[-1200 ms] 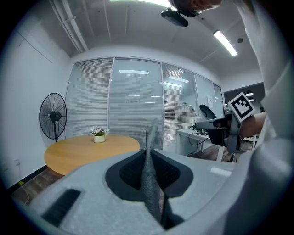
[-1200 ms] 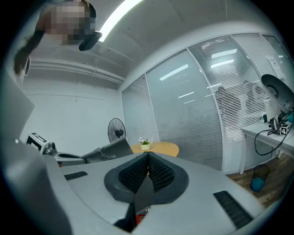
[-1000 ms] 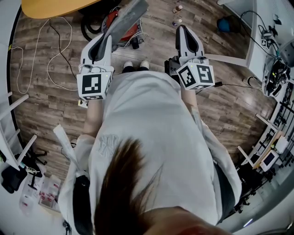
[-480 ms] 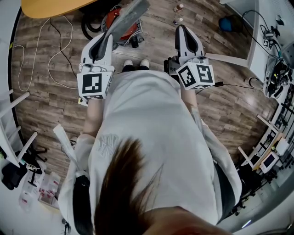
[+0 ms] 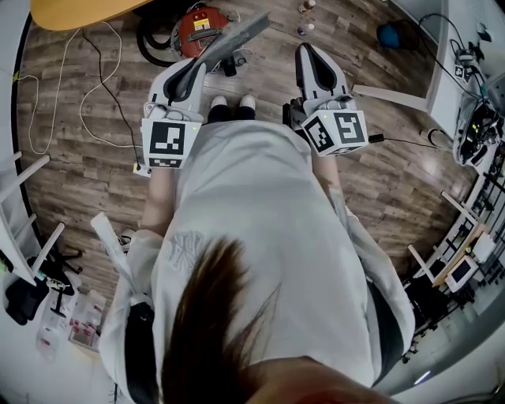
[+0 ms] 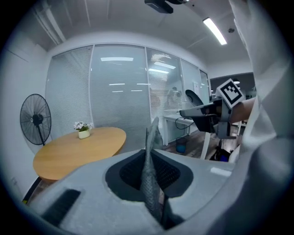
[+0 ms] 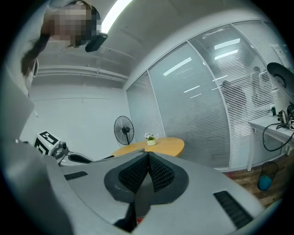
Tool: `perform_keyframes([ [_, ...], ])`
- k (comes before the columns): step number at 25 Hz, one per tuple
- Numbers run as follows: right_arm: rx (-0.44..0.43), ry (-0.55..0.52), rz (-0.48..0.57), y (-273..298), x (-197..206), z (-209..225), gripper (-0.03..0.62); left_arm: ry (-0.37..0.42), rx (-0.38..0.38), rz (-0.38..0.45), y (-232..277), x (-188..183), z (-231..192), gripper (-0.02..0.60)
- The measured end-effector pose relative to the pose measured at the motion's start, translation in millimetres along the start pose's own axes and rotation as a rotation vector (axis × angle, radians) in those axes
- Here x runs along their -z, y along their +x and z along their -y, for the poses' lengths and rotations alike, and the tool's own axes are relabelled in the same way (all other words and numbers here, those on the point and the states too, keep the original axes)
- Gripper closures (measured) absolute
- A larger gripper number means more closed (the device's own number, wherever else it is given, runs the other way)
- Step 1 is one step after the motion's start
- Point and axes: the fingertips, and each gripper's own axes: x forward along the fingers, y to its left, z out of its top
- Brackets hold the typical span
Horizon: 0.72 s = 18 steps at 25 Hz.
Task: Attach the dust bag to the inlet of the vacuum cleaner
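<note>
Here, in the head view, a standing person (image 5: 260, 237) in a white shirt, with one gripper ahead of each hand. On the left side, the left gripper (image 5: 197, 69), closed on one end of the grey dust bag (image 5: 237, 35). In the left gripper view, the same left gripper (image 6: 149, 153) with jaws pressed on the dust bag (image 6: 154, 131) from both sides, the mesh fabric edge-on between the pads and rising above the tips. Held in the air and slanted away from the body, above the wooden floor (image 5: 79, 173). Beyond the grippers, low on that floor, the red vacuum cleaner (image 5: 199, 22) with a black hose (image 5: 148, 43) curled beside it, close to the edge of a round table (image 5: 79, 12). Bag and vacuum cleaner apart, not joined; inlet not possible to make out. On the right side, the right gripper (image 5: 306, 55), beside the left one, apart from it and from the bag. In the right gripper view, the right gripper (image 7: 148, 156) with jaws fully together, pad against pad, nothing between them. Further back in both gripper views, the same table (image 6: 78, 149) with a small flower pot (image 6: 83, 131) on it, and a standing fan (image 6: 36, 120) near the glass wall with blinds.
</note>
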Motion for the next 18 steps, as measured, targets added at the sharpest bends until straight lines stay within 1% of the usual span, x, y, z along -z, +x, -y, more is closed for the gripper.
perform_keyframes([
  [4,-0.059,-0.092,-0.069,-0.5,14.2,-13.6,0.589,0.062,0.107,-0.078,11.5,21.7,22.5,0.541],
  [9,-0.114,-0.194,-0.155,-6.4,38.6,-28.2,0.586,0.052,0.215,-0.153,14.5,55.6,51.8,0.541],
  [10,-0.132,-0.221,-0.171,-5.8,44.4,-31.4,0.581,0.052,0.231,-0.164,16.0,61.2,55.9,0.541],
  [11,-0.157,-0.255,-0.187,-4.1,50.9,-35.1,0.551,0.054,0.246,-0.175,18.0,67.0,59.8,0.541],
  [13,-0.223,-0.326,-0.238,0.0,69.4,-43.9,0.532,0.064,0.278,-0.199,22.0,81.1,67.8,0.541],
  [15,-0.291,-0.369,-0.318,4.7,95.9,-50.9,0.512,0.083,0.306,-0.228,26.6,98.7,75.0,0.541],
  [18,-0.361,-0.349,-0.414,12.5,139.3,-55.9,0.503,0.11,0.334,-0.276,34.1,128.4,86.4,0.541],
])
